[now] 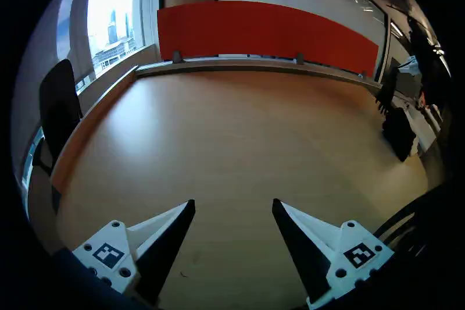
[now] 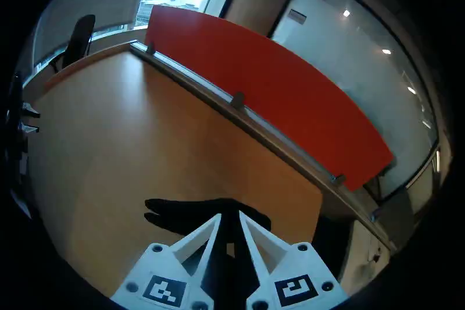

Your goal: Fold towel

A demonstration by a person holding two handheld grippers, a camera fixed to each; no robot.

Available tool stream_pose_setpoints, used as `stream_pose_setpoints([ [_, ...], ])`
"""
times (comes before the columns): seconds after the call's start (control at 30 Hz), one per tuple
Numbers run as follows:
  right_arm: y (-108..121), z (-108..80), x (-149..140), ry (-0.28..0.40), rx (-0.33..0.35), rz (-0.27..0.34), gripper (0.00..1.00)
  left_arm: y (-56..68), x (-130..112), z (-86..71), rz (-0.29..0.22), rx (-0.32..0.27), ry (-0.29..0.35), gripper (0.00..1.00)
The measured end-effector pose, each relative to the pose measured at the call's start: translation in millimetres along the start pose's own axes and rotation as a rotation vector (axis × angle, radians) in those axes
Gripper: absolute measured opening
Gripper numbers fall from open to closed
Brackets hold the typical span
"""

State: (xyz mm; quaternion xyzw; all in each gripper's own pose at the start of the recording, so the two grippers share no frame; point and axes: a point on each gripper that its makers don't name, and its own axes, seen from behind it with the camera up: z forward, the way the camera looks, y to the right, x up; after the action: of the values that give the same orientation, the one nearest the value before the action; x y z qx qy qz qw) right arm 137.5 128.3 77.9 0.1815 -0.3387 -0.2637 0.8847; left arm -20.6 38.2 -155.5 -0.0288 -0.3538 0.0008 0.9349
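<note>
Wide-spread left gripper [image 1: 233, 202] in left gripper view, nothing between black-lined white fingers, above bare light-brown wooden table [image 1: 232, 135]. Long red partition panel [image 1: 261, 31] along far edge; black office chair [image 1: 58, 106] at left by window. Right gripper view: right gripper [image 2: 229, 214] narrowed, fingers pinching crumpled black cloth towel [image 2: 174, 212], lying on table near its edge, below red panel.

A red board [image 1: 267, 31] is standing along the brown table [image 1: 232, 135]. A black chair [image 1: 58, 106] is sitting by the window [image 1: 113, 16].
</note>
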Motion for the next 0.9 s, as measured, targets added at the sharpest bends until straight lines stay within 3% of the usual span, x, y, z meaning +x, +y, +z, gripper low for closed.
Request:
stream_pose_setpoints([
  [0.4, 12, -18.7, -28, -0.021, -0.024, 0.028, 0.06, 10.5, 6, 6.4, 0.019, -0.021, -0.002, 0.99],
  [0.9, 20, -53.5, -95, -0.071, -0.058, 0.115, 0.06, 22.5, 8, 8.3, 0.041, -0.048, -0.006, 0.99],
])
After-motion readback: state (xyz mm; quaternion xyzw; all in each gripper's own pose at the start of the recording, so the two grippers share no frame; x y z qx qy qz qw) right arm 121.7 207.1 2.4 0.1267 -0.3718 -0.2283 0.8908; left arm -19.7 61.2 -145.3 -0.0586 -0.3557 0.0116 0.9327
